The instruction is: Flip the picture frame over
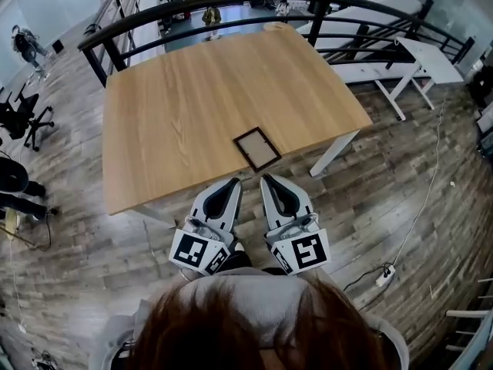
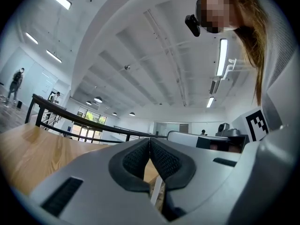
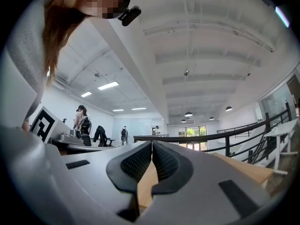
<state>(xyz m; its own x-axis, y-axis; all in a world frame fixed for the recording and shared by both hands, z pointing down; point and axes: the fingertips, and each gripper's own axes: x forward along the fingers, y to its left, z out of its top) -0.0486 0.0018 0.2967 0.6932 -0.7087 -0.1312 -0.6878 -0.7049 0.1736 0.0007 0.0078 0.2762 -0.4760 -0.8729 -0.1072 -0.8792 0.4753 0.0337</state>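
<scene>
A small dark-rimmed picture frame (image 1: 257,149) lies flat near the front edge of the wooden table (image 1: 192,99). My left gripper (image 1: 233,181) hangs just off that front edge, below and left of the frame, jaws shut on nothing. My right gripper (image 1: 265,179) sits beside it, right below the frame, jaws also shut with nothing held. Both point slightly upward at the table. In the left gripper view the left gripper (image 2: 150,142) shows touching pads; the right gripper (image 3: 152,144) looks the same in its own view. Neither gripper view shows the frame.
A black curved railing (image 1: 231,6) runs behind the table. A white desk (image 1: 400,56) stands at the back right. A cable and power strip (image 1: 385,274) lie on the plank floor at the right. Office chairs (image 1: 23,118) stand at the left.
</scene>
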